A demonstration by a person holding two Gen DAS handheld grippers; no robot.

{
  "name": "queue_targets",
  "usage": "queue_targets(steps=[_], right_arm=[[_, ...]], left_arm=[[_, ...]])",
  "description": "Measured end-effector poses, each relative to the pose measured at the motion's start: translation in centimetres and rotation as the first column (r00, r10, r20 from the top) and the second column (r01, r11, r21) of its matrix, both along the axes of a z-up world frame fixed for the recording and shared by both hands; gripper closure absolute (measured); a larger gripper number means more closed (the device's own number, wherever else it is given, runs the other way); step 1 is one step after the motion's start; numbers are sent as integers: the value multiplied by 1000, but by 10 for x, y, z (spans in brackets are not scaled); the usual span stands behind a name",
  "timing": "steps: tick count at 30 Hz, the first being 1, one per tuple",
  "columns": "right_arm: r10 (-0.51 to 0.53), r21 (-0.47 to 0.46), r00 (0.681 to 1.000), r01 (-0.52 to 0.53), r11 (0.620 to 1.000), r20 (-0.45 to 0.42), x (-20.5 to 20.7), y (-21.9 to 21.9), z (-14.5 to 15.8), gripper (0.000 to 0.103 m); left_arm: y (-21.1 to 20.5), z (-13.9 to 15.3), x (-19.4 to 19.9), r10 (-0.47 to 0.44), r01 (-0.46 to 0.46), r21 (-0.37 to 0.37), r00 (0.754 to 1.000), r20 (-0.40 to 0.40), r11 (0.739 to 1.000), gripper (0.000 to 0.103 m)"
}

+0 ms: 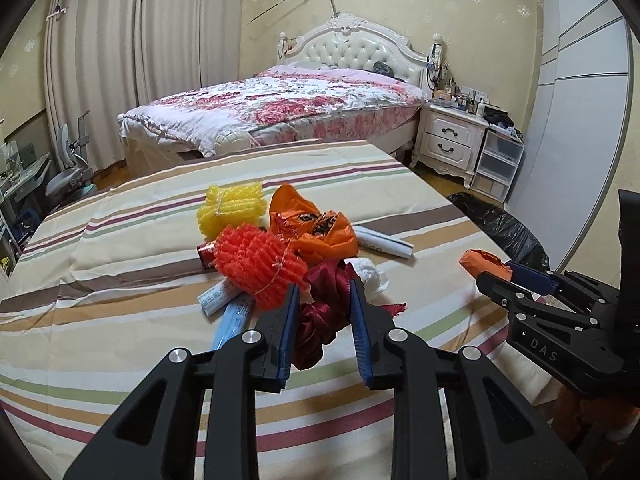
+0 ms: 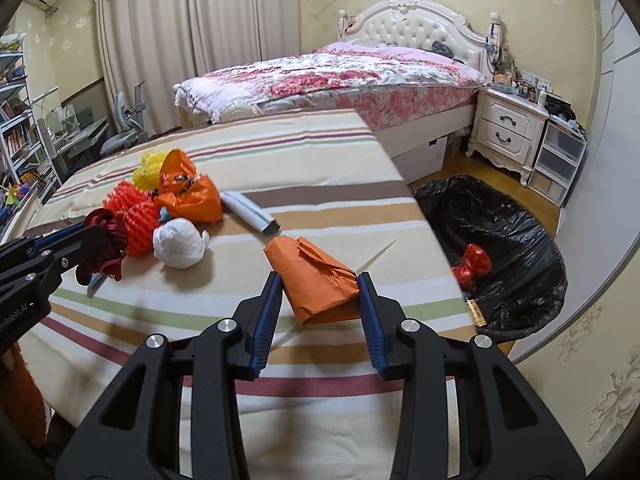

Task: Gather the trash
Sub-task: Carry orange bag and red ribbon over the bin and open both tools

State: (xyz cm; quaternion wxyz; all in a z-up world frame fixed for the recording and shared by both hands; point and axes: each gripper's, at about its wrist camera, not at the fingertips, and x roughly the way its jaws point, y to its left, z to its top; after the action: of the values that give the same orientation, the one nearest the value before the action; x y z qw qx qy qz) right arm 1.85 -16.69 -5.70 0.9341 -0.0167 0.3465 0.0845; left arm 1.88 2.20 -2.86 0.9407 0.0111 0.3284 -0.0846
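My left gripper (image 1: 325, 292) is shut on a crumpled dark red ribbon (image 1: 324, 312), held a little above the striped tablecloth (image 1: 120, 240); from the right wrist view that ribbon (image 2: 105, 240) shows at the far left. My right gripper (image 2: 318, 284) is shut on a folded orange paper bag (image 2: 316, 280), whose tip (image 1: 482, 261) pokes out at the right of the left wrist view. A pile of trash lies on the table: red foam net (image 1: 256, 264), yellow foam net (image 1: 232, 208), orange plastic bag (image 1: 316, 224), white tissue wad (image 2: 180, 242), rolled paper (image 2: 250, 212).
A bin lined with a black bag (image 2: 508, 240) stands on the floor off the table's right edge, with a red shiny wrapper (image 2: 474, 266) inside. Beyond the table are a bed (image 2: 332, 76) and a white nightstand (image 2: 508, 128). Blue-white packets (image 1: 232, 312) lie under the red net.
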Motion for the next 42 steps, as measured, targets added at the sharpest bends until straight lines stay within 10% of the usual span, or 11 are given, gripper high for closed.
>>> queue_targets(steps=[19,42], right_arm=[[-271,-8,952,275,962,139,34,-95,39,65],[-424,-16,902,427,904,82,97,-164,-3,62]], left_arm=[[-110,31,61,-188,190,-7,975,122,982,77],[-210,-18,136,-306,302,102,952,30,948,65]])
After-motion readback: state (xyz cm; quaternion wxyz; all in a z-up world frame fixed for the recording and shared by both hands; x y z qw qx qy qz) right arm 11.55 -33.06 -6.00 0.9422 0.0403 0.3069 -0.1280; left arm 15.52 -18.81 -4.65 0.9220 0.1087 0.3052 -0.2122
